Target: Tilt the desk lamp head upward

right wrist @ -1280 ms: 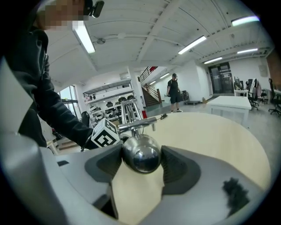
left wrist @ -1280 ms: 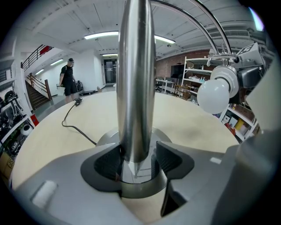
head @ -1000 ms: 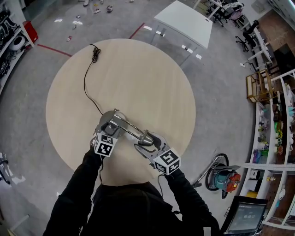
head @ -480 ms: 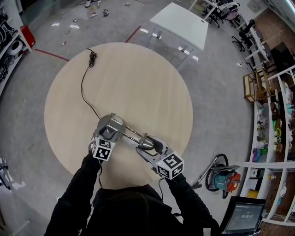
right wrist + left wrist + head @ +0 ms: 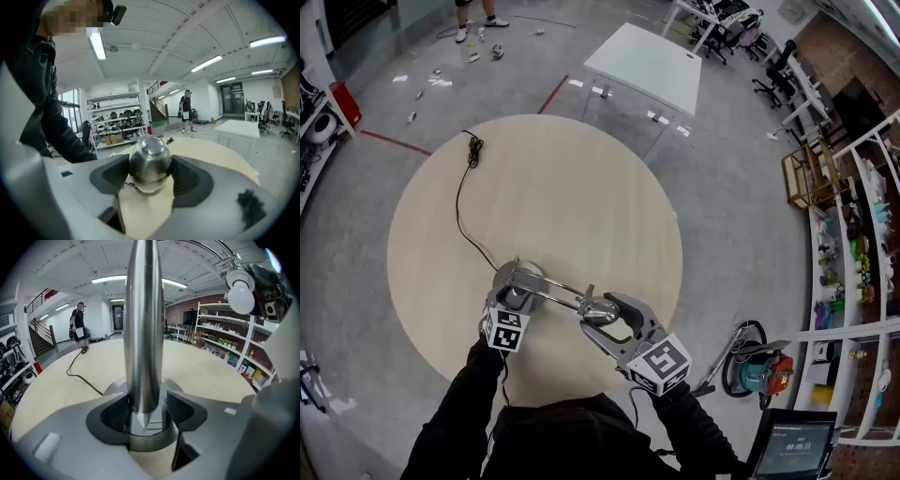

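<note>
So, left gripper (image 5: 147,411) first: its jaws are closed on the post (image 5: 143,324) of the lamp (image 5: 551,287), low down, just above the round base (image 5: 512,277). In the left gripper view the chrome post fills the middle of the frame, with a dark pad on each side of it.

Right gripper (image 5: 150,171) is clamped on the head (image 5: 149,161), the rounded metal shell sitting snug between both pads. From the left gripper view you can see the white bulb (image 5: 241,294) poking out of the head, up at the top right.

From the head view, the lamp stands at the near edge of a round wooden table (image 5: 581,187), right in front of the person. A thin arm (image 5: 558,289) runs from the top of the post across to the head, so the two grippers sit side by side, left on the base end, right on the head end. A black cord (image 5: 461,211) trails from the base across the table to the far left edge.

Further out there's a white table (image 5: 647,61) beyond the round one, shelves (image 5: 862,234) along the right, and a vacuum (image 5: 757,367) on the floor near the person's right side. Someone (image 5: 187,110) is standing way back in the room.
</note>
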The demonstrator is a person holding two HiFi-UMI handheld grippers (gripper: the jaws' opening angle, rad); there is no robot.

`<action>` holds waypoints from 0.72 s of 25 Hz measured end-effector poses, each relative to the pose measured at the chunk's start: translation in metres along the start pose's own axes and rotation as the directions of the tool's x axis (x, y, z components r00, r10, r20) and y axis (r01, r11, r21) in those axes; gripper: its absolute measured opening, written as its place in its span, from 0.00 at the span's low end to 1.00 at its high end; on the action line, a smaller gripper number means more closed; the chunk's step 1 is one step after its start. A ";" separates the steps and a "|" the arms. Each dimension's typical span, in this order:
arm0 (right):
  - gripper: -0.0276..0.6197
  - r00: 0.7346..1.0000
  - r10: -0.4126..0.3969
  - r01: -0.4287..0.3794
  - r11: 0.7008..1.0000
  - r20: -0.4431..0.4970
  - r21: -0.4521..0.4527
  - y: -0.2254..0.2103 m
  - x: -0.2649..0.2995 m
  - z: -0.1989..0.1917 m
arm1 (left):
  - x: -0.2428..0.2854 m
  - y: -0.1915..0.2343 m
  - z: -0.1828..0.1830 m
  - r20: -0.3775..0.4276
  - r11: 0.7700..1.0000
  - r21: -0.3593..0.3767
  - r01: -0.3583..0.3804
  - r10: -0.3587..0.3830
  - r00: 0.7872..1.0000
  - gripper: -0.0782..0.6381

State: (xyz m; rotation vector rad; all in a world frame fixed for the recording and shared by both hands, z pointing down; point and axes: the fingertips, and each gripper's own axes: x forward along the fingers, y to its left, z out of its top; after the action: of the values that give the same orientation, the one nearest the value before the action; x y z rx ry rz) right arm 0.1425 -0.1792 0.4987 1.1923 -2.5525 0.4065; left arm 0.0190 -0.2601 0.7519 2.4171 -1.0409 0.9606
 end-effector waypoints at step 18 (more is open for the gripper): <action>0.49 0.996 0.006 0.003 0.995 0.088 -0.095 0.009 -0.009 0.076 | 0.000 0.000 0.001 0.004 1.000 -0.003 -0.018 0.018 1.000 0.48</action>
State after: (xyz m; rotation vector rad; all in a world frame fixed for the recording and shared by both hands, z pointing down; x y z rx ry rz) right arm 0.1300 -0.1953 0.4246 1.1987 -2.6151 0.2341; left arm 0.0197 -0.2605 0.7508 2.4120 -1.0661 0.9602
